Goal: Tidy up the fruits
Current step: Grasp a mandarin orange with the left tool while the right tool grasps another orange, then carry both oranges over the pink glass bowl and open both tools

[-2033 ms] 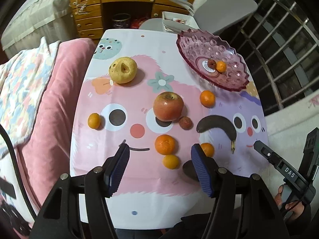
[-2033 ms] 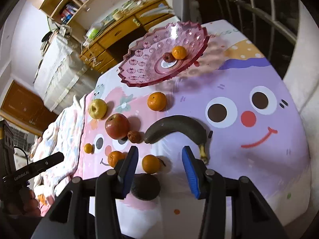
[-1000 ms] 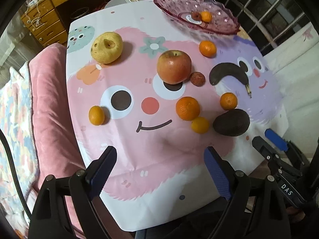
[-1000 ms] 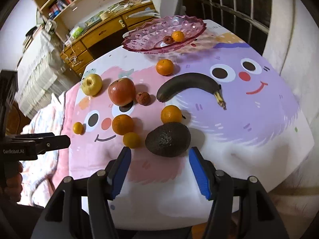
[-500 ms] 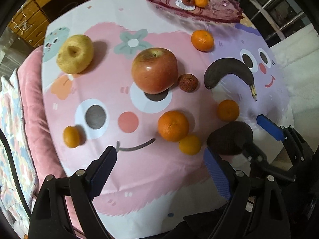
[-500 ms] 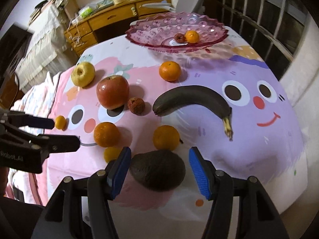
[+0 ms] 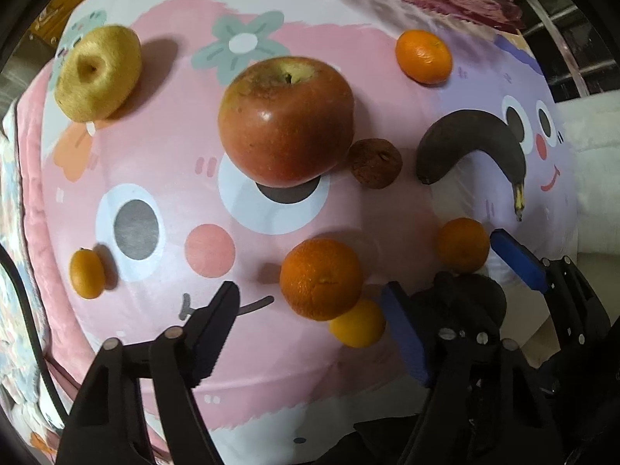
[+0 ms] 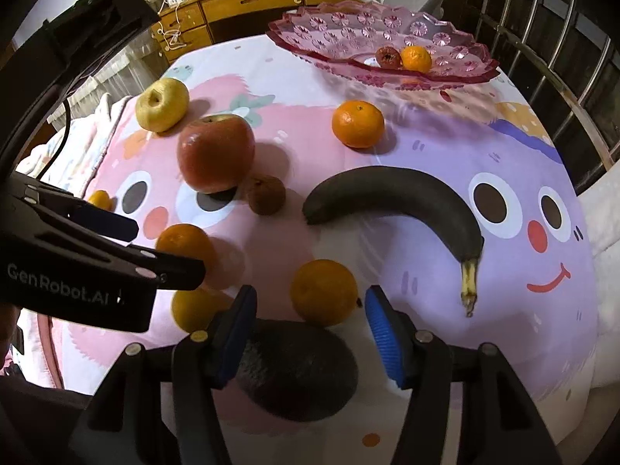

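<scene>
My right gripper (image 8: 308,327) is open, its blue jaws either side of a dark avocado (image 8: 298,372) at the table's near edge, with an orange (image 8: 323,292) just beyond. My left gripper (image 7: 310,327) is open above an orange (image 7: 321,278) and a small yellow citrus (image 7: 358,323). A red apple (image 7: 286,120), a yellow pear (image 7: 97,73), a brown lychee (image 7: 374,166) and a black banana (image 7: 472,139) lie further out. The pink glass bowl (image 8: 348,23) at the far side holds an orange (image 8: 415,58) and a lychee (image 8: 388,56).
A small orange (image 7: 87,273) lies at the left edge by a pink cushion (image 7: 35,201). Another orange (image 8: 358,123) sits before the bowl. A wooden desk (image 8: 248,0) stands behind the table, a metal railing (image 8: 562,58) at the right.
Both grippers have moved down and forward toward the fruit. The right jaws now straddle the avocado; the left gripper has closed in on the oranges, jaws still wide.
</scene>
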The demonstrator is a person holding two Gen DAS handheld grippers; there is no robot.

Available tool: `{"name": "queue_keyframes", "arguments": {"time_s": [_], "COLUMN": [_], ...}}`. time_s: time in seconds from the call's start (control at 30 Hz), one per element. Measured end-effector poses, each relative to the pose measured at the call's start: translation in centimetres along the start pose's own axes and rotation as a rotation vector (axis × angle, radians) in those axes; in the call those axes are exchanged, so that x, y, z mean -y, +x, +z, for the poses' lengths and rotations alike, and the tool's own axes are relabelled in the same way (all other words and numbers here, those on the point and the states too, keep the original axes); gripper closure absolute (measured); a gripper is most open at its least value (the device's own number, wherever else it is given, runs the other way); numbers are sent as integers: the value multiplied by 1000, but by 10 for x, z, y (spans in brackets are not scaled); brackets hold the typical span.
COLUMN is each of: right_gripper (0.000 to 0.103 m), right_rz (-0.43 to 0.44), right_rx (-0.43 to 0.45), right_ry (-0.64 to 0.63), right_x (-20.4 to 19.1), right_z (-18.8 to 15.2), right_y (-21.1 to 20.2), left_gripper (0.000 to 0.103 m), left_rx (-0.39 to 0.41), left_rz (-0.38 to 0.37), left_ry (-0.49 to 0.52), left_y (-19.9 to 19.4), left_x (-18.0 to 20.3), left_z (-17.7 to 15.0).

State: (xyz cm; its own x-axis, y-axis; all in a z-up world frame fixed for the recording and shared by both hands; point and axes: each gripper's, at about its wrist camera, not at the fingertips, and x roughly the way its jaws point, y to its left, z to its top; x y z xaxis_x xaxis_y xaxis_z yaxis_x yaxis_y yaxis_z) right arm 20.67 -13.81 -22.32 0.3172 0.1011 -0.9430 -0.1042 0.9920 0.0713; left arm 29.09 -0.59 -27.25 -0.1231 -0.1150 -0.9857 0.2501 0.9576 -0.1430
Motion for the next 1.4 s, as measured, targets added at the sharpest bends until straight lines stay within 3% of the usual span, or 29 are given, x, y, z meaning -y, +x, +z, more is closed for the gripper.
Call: {"name": "queue_keyframes", "arguments": {"time_s": [0.17, 0.27, 0.6, 0.9, 1.2, 1.4], "right_gripper": [57, 61, 65, 66, 66, 66], "right_rz": [11, 9, 26, 6, -20, 24], "right_rx": [-14, -15, -47, 17, 119, 150], "right_ry": [-10, -13, 65, 81, 24, -9], "right_x": [3, 4, 15, 7, 1, 9], "right_z": [5, 6, 11, 13, 23, 42], "right_y": [6, 6, 4, -33, -92, -115], "left_gripper": [46, 60, 60, 60, 60, 60], "left_rx": [-20, -31, 21, 181, 357, 424], "left_rz": [-19, -50, -58, -7, -51, -82], "left_ry": [-21, -34, -82, -14, -20, -71], "left_y": [6, 10, -5, -62, -117, -147], "left_x": [-2, -2, -11, -13, -12, -3], "left_z": [4, 2, -10, -26, -39, -45]}}
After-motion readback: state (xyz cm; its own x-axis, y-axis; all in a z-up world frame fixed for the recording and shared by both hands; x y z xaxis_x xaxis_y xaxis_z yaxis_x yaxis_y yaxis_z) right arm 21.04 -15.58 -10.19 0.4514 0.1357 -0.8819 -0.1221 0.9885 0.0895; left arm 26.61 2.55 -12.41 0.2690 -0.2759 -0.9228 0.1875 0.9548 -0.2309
